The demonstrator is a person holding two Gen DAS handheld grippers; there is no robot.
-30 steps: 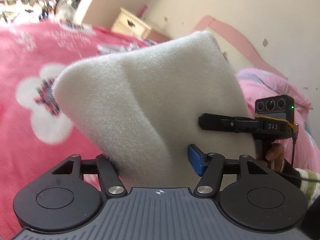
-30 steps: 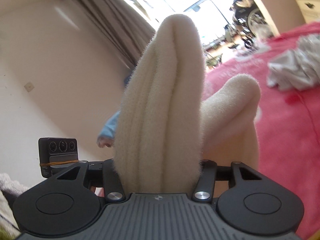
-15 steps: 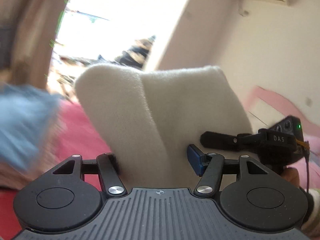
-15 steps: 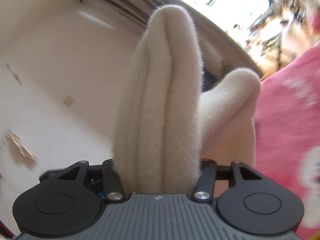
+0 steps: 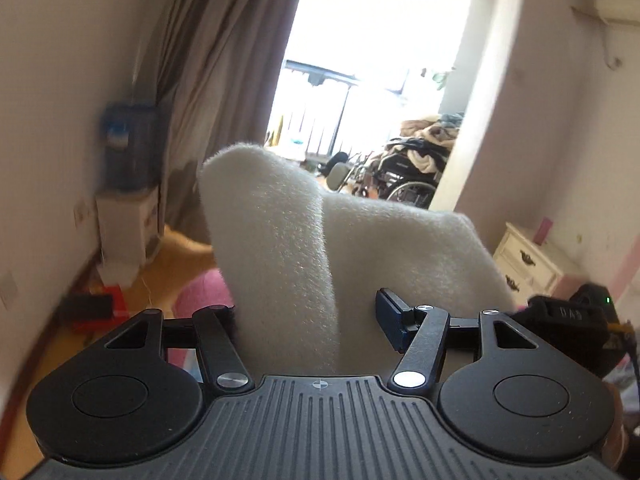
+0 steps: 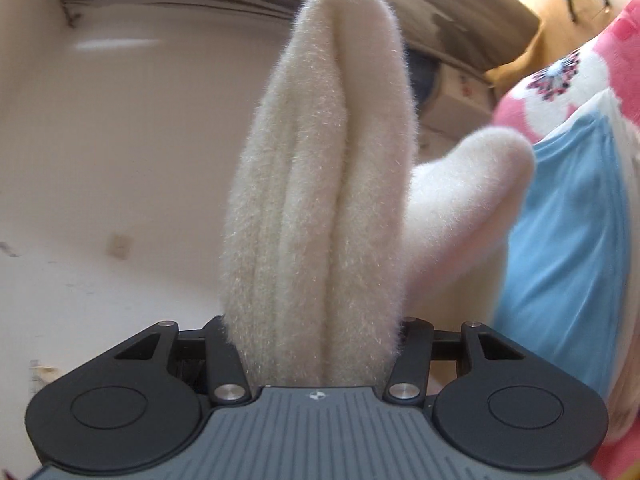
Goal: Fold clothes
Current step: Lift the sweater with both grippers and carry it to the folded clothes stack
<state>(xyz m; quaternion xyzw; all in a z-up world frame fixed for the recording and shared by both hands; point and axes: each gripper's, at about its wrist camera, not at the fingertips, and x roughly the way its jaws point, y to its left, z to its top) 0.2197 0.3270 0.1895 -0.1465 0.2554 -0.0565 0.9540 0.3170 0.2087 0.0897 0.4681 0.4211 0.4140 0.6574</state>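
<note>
Both grippers have swung the folded cream fleece garment [image 5: 360,252] up off the pink flowered bedspread [image 6: 560,80]. The left gripper [image 5: 316,320] and right gripper [image 6: 320,332] each clamp it, half-closed, seemingly carrying it toward the blue garment [image 6: 568,220].

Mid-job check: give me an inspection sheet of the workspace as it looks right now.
Surface: pink flowered bedspread, mostly out of frame.
Job's things: cream fleece garment, folded in layers, lifted off the bed.
Clutter: blue garment lying on the bedspread.
Grippers: left gripper and right gripper both clamp the fleece.
Cables: nothing seen clearly.
Surroundings: curtain, wheelchair, white nightstand, bright balcony doorway.
</note>
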